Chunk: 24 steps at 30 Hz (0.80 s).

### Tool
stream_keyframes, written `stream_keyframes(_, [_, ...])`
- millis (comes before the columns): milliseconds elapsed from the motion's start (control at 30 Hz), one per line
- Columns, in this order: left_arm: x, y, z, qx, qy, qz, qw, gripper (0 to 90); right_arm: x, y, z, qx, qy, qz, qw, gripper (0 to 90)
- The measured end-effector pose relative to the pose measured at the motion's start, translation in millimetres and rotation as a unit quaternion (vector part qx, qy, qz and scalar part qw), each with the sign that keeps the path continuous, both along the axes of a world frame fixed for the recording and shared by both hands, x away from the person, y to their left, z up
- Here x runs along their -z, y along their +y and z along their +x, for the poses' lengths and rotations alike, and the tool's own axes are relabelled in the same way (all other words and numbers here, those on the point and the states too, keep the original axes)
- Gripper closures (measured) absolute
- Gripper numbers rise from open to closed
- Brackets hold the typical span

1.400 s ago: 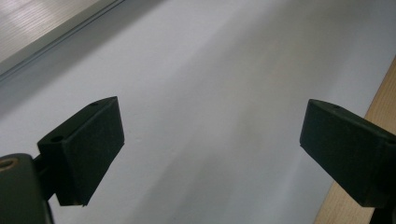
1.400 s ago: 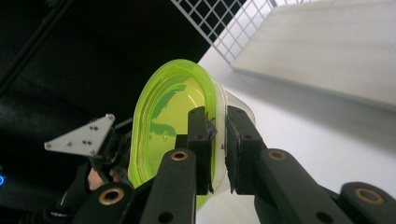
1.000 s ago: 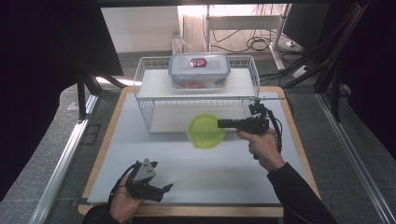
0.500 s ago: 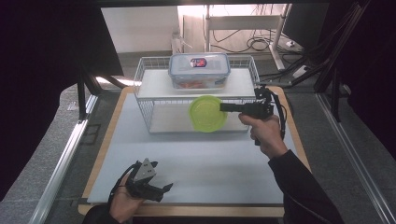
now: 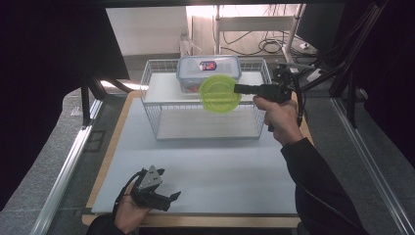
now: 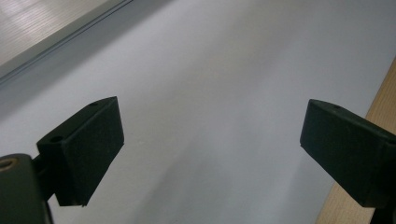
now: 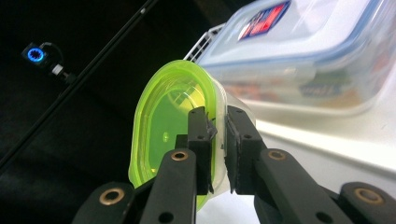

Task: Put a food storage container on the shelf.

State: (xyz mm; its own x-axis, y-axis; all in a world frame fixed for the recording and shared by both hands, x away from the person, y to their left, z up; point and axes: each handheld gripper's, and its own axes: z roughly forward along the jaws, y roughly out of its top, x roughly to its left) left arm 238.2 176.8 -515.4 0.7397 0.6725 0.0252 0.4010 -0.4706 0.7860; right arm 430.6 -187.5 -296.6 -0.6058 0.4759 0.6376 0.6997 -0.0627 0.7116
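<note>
Green and translucent, the lid [image 5: 219, 93] sits at upper centre of the high view, pinched at its rim by the right gripper [image 5: 238, 88] before the clear box [image 5: 209, 72] on the wire rack [image 5: 151, 110]. Carrying appears underway; next likely calls for lowering it level (edge-on now). Left gripper [image 5: 169, 199], lower left, gapes wide and empty.

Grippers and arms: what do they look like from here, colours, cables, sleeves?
Both are black. The left gripper carries a grey three-cornered plate on top; its jaw pads are blocky and matte. The right gripper has slotted black linkage arms with brass-coloured pivots, a black cable trailing behind. The right arm wears a dark sleeve.
</note>
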Motion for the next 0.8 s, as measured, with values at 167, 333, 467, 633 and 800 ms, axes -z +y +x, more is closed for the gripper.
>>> stream_keyframes(167, [0.3,0.2,0.3,0.001,0.001,-0.001,1.0000,5.8,-12.0,0.2,9.5,0.018,-0.004,0.002,0.9998,81.6])
stream_keyframes(333, [0.1,0.5,0.3,0.002,0.001,-0.002,1.0000,5.8,-24.5,4.3,18.7,0.036,-0.008,-0.002,0.9993,81.5])
stream_keyframes(467, [0.1,0.6,0.2,0.003,0.001,-0.003,1.0000,5.9,-34.0,8.7,27.0,0.051,-0.013,-0.003,0.9986,81.6])
stream_keyframes(633, [0.3,0.9,0.4,0.005,0.003,-0.005,1.0000,5.9,-42.7,15.2,37.2,0.070,-0.013,-0.004,0.9975,81.6])
stream_keyframes(800, [0.9,0.4,0.6,0.008,0.005,-0.005,0.9999,5.9,-48.2,22.2,47.7,0.088,-0.012,-0.002,0.9960,81.5])
